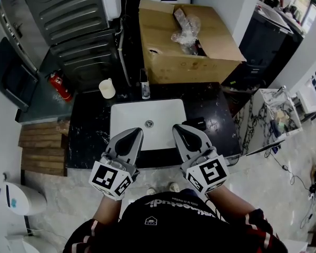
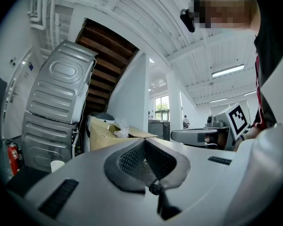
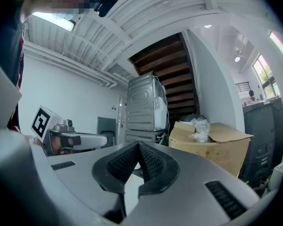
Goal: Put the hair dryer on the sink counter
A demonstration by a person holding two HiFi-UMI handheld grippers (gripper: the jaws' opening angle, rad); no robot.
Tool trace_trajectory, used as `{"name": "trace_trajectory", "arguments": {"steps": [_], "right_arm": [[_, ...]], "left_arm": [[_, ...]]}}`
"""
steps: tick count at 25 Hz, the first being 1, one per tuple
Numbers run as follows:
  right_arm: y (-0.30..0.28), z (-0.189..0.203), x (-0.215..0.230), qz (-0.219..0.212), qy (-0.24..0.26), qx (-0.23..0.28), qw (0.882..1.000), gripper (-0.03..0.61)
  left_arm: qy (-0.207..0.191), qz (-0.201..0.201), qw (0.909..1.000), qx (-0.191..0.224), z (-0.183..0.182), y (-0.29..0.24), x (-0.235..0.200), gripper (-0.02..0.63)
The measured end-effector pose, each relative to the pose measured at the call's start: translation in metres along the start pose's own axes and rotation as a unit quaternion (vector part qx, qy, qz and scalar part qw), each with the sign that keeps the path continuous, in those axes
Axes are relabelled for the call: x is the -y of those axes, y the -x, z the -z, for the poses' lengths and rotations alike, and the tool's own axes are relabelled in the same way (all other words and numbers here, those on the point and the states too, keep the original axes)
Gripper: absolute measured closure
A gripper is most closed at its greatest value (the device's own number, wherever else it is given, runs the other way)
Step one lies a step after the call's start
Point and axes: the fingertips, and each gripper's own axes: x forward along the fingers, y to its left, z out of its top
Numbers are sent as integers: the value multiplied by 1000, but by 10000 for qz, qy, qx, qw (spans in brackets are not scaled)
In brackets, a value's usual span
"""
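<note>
Black hair dryer [image 1: 196, 123] lying on dark sink counter [image 1: 89, 141], just beside white basin [image 1: 130, 119]

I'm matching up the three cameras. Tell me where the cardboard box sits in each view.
Head view: cardboard box at top centre, behind the sink counter.
Left gripper view: cardboard box left of centre, just above the jaws.
Right gripper view: cardboard box right of centre.
Shared landmark: the grey stacked machines stand left of the box in all three.

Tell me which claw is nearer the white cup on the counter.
Left. The left claw hovers over the sink's near-left edge, cup ahead-left; the right claw sits farther right.
</note>
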Motion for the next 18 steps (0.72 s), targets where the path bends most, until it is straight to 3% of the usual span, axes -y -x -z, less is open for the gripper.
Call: {"name": "trace_trajectory", "arguments": {"steps": [18], "right_arm": [[5,1,-1,-29,7,-96,9999,541]], "left_arm": [[17,55,10000,-11,0,1,4,599]]}}
